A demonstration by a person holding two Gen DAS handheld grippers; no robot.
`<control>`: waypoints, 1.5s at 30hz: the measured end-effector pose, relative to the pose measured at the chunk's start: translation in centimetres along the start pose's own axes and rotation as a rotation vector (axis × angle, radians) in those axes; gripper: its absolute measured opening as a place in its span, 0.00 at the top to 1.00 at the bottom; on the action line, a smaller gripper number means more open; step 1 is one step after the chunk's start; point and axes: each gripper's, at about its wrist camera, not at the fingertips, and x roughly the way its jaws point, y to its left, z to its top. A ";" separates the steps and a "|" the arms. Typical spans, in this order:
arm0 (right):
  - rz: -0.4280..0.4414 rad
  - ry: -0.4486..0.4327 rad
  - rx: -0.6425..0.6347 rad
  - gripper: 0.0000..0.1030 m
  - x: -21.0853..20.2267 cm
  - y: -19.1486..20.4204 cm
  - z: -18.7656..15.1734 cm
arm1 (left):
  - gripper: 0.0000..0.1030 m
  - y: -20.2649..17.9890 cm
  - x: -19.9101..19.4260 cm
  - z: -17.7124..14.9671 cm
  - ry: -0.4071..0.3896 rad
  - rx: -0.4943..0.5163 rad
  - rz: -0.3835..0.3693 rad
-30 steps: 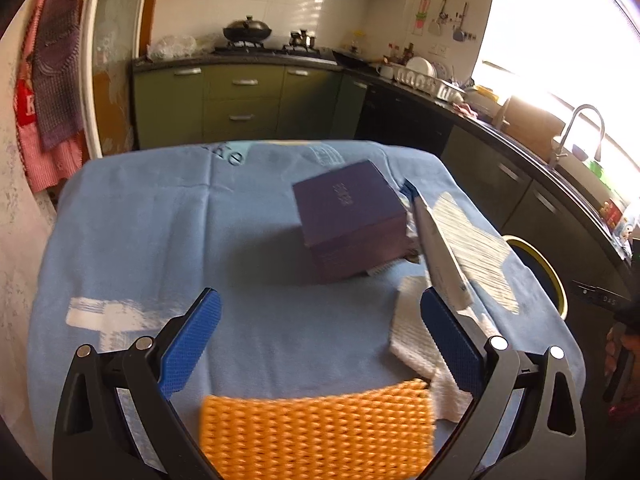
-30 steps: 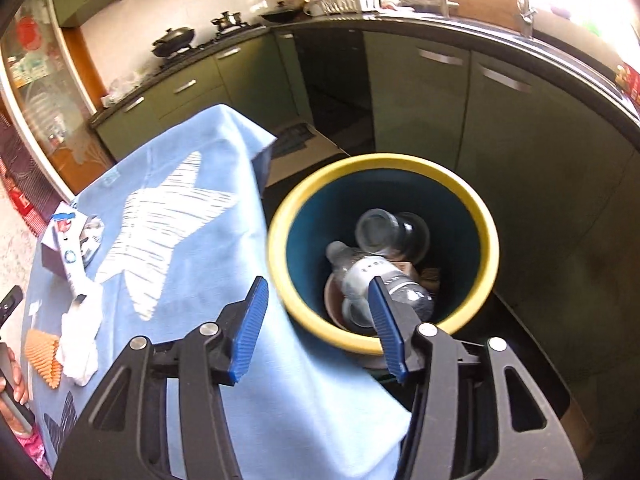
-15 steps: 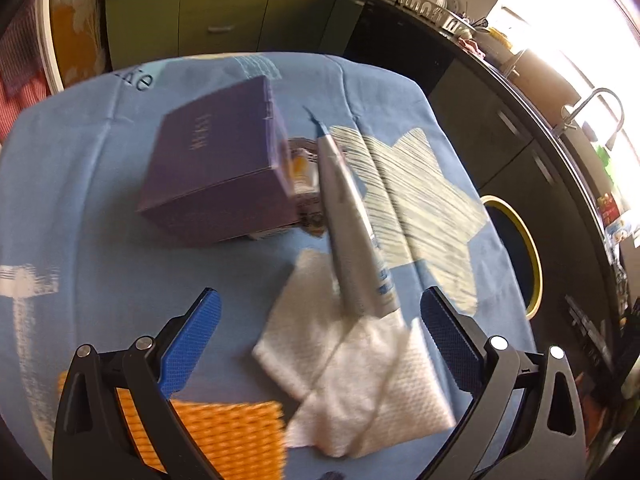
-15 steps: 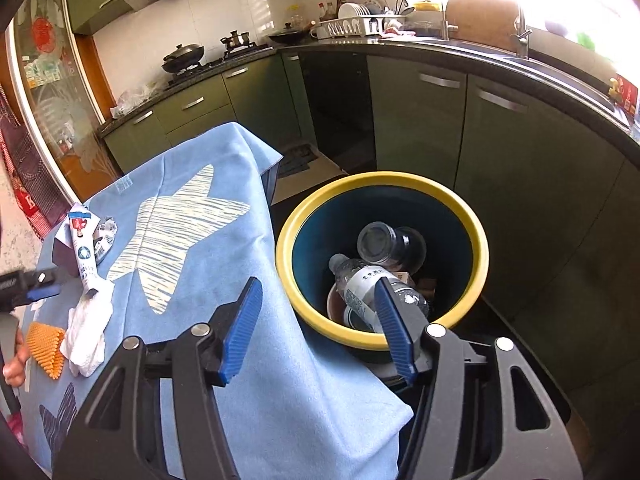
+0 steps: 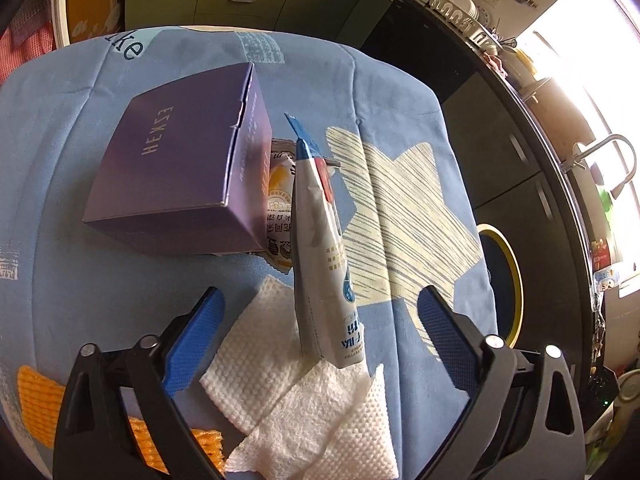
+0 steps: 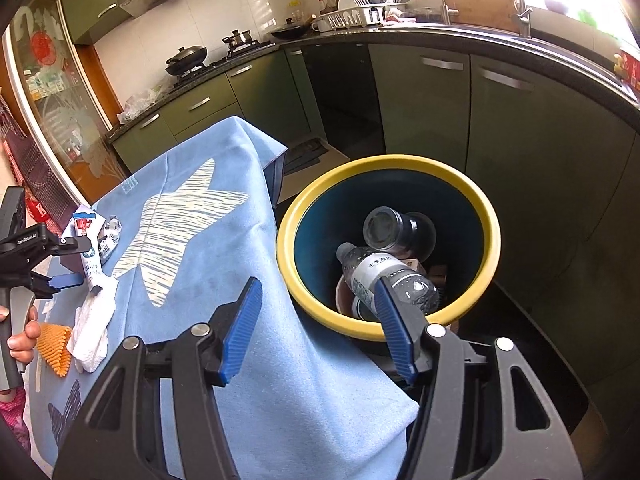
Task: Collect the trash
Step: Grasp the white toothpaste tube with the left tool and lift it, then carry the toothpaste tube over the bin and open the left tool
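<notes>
A kitchen with green cabinets and a dark counter surrounds a table draped in a light blue cloth (image 5: 100, 280) printed with a pale star. On the cloth lie a purple box (image 5: 180, 176), a crumpled wrapper (image 5: 280, 200) wedged against the box's side, a white and blue tube (image 5: 320, 248), a white paper towel (image 5: 304, 408) and an orange mesh pad (image 5: 40, 396). The tube's lower end rests on the paper towel, and its crimped end points away toward the box. The left gripper (image 5: 320, 308) is held by a hand (image 6: 20, 334) at the table's near edge and pitches steeply down over the tube. Its jaws stand wide and are closing, with the tube's lower end between them; neither blue pad touches the tube, and clear gaps show on both sides. The right gripper (image 6: 316, 320) tilts downward over the cloth's hanging edge and the rim of a blue bin with a yellow rim (image 6: 288, 248), which stands on the floor just beside the table. Its jaws are partly open and hold nothing. Inside the bin lie a clear plastic bottle (image 6: 384, 276) and a clear jar (image 6: 396, 228) on its side, with other refuse beneath them that cannot be made out.
</notes>
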 end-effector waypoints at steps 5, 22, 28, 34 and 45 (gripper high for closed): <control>0.012 0.000 0.011 0.46 0.1 -0.4 0.0 | 0.46 -0.5 0.7 -0.1 0.023 0.007 0.009; 0.034 -0.001 0.024 0.46 0.0 -1.1 -0.3 | 0.81 -2.3 -3.4 -0.7 -0.097 0.100 0.064; 0.025 -0.012 0.021 0.46 -0.4 -1.3 -0.2 | 0.81 -4.9 -5.8 -1.1 -0.130 0.179 0.044; -0.045 -0.053 0.040 0.46 -2.1 -3.3 0.2 | 0.81 -11.4 -6.3 -3.1 -0.094 0.327 -0.041; -0.138 -0.100 0.140 0.46 -4.6 -8.9 0.0 | 0.79 -24.3 -1.4 -5.4 0.021 0.551 -0.140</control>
